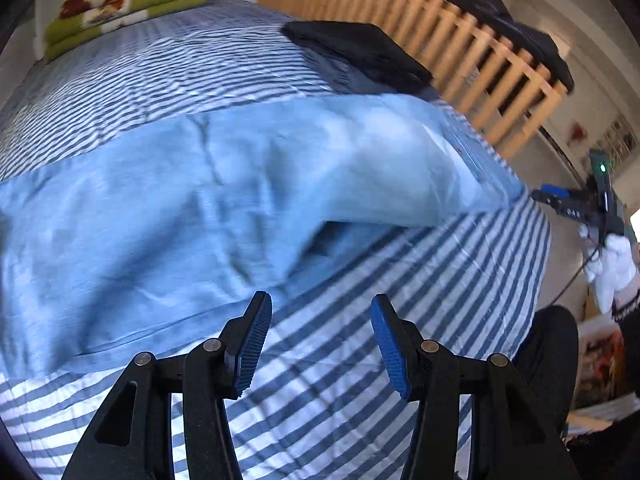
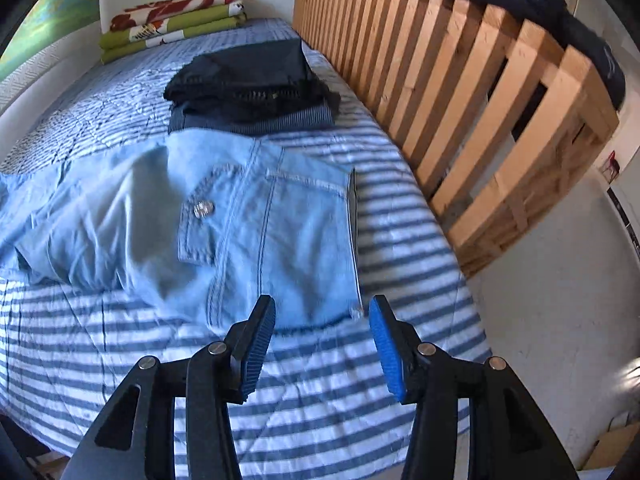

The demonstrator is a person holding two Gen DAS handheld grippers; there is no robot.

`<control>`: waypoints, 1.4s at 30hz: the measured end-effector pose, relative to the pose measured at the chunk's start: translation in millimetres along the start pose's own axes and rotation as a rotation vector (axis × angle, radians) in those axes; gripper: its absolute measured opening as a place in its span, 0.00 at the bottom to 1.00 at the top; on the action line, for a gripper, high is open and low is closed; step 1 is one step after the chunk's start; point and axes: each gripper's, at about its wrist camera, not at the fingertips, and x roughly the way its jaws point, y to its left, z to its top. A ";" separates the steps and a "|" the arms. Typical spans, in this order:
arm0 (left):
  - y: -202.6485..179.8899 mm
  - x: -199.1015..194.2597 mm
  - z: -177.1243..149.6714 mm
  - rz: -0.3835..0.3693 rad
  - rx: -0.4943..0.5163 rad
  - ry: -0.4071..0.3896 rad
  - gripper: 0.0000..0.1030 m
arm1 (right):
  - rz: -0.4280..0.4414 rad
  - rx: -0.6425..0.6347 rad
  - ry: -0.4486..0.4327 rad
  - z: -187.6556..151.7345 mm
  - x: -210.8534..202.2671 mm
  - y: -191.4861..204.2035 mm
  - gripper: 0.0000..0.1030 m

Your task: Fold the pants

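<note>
Right wrist view: light-blue pants [image 2: 240, 224] lie spread across the striped bed [image 2: 400, 216], waistband end toward the wooden slat rail [image 2: 460, 92], back pocket button facing up. Right gripper [image 2: 322, 344] hangs just above the near waistband corner, jaws apart, holding nothing. Left gripper [image 1: 322, 346] is likewise spread and empty, over bare bedcover beside the pants' hem edge. Folded dark garments [image 2: 248, 80] sit just beyond the pants; folded green blankets [image 2: 172, 28] lie at the far end.

Right tongs [image 2: 322, 312] open, empty, just above striped bed [image 2: 400, 208] w/ light-blue pants [image 2: 256, 232] spread flat, dark folded clothes [image 2: 248, 80] beyond, near wooden slats [image 2: 460, 92].
</note>
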 end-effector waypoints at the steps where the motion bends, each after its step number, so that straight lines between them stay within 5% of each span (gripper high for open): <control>1: -16.6 9.2 -1.0 -0.019 0.025 0.008 0.54 | -0.010 -0.008 0.000 -8.1 4.5 -1.8 0.44; 6: -65.0 56.8 13.9 0.098 0.166 0.010 0.55 | 0.016 0.002 0.028 -22.0 38.0 -10.2 0.49; 8: -65.7 65.8 21.8 0.130 0.181 -0.001 0.65 | 0.034 0.006 0.016 -26.4 44.5 -12.5 0.50; 14: -76.4 92.1 57.4 0.079 0.228 0.001 0.70 | 0.092 -0.009 -0.002 -22.0 61.6 -8.0 0.53; 16: -82.9 96.4 72.1 0.064 0.269 -0.022 0.73 | 0.140 0.007 -0.005 -15.1 62.6 -9.5 0.40; 18: -93.5 97.7 79.8 0.049 0.306 -0.045 0.81 | 0.177 0.036 -0.001 -6.0 60.4 -12.6 0.08; 21: -104.0 105.5 86.1 0.040 0.353 -0.036 0.85 | 0.176 0.038 -0.048 12.9 50.0 -14.6 0.05; 28: -104.5 108.1 72.1 -0.022 0.355 -0.014 0.85 | 0.178 0.111 -0.101 41.2 41.4 -26.8 0.06; 32: -107.2 102.0 56.9 -0.056 0.363 -0.025 0.84 | 0.215 0.191 -0.023 21.9 52.5 -43.7 0.32; 34: -110.1 101.1 55.8 -0.059 0.370 -0.037 0.76 | 0.269 0.282 0.005 3.9 56.0 -57.3 0.34; 38: -102.2 104.8 62.6 -0.001 0.341 -0.026 0.33 | 0.354 0.388 0.053 -22.7 59.4 -65.8 0.39; 42: -86.4 98.3 68.6 -0.053 0.273 -0.027 0.21 | 0.415 0.345 0.052 -24.0 55.6 -44.4 0.48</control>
